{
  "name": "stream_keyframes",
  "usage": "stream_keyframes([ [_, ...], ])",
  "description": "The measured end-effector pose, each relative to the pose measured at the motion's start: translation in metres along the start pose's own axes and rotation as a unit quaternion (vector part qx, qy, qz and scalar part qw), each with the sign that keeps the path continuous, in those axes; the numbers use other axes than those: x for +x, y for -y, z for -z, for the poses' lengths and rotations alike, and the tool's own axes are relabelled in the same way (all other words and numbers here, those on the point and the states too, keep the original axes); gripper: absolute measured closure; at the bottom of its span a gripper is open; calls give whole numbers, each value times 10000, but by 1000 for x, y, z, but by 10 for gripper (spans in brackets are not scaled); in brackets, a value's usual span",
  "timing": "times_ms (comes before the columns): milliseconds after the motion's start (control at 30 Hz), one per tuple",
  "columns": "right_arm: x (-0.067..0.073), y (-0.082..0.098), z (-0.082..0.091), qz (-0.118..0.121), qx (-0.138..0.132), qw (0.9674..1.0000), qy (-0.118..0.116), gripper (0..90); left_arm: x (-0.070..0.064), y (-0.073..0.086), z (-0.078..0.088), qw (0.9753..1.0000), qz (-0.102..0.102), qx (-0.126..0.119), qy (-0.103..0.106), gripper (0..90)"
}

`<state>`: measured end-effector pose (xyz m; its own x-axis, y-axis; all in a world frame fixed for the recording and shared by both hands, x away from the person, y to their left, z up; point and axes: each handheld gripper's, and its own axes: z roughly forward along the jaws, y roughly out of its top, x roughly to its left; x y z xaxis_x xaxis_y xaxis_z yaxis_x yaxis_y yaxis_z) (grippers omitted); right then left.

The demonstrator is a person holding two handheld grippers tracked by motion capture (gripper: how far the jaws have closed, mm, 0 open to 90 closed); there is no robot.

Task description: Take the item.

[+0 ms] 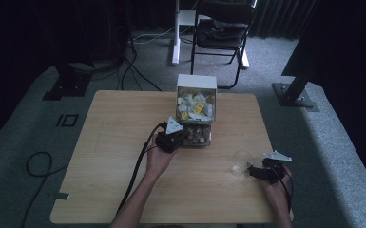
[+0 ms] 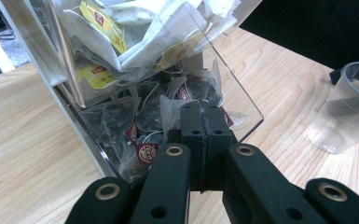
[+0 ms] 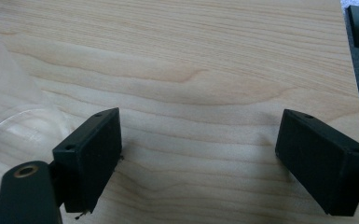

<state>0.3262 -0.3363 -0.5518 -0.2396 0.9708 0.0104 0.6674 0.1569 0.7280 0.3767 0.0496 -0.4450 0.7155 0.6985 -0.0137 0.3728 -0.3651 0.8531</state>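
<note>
Left tool (image 2: 200,116) jaws pressed together at tea bag box (image 2: 121,93); right tool (image 3: 198,158) wide beside plastic cup (image 1: 242,161).

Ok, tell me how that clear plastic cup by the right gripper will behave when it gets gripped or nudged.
The clear plastic cup looks thin-walled, so it would probably flex or crumple under a firm squeeze. It appears empty and light, so a nudge from the right gripper beside it would likely slide or tip it. On its side, it could roll.

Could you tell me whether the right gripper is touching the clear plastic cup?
Apart: in the right gripper view, the right gripper stands open over bare wood, and the clear plastic cup sits beside its jaw.
</note>
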Motion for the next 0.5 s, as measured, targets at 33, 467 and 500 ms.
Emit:
stream_keyframes([
  [33, 0, 0, 0, 0, 0, 10000, 0, 144, 0, 0, 0, 10000, -9, 9, 4, 900],
  [467, 0, 0, 0, -7, -2, 10000, 0, 144, -4, -2, 6, 9999, -58, -24, 121, 900],
  [500, 0, 0, 0, -7, -3, 10000, 0, 144, -5, -3, 6, 9999, -57, -24, 130, 900],
])
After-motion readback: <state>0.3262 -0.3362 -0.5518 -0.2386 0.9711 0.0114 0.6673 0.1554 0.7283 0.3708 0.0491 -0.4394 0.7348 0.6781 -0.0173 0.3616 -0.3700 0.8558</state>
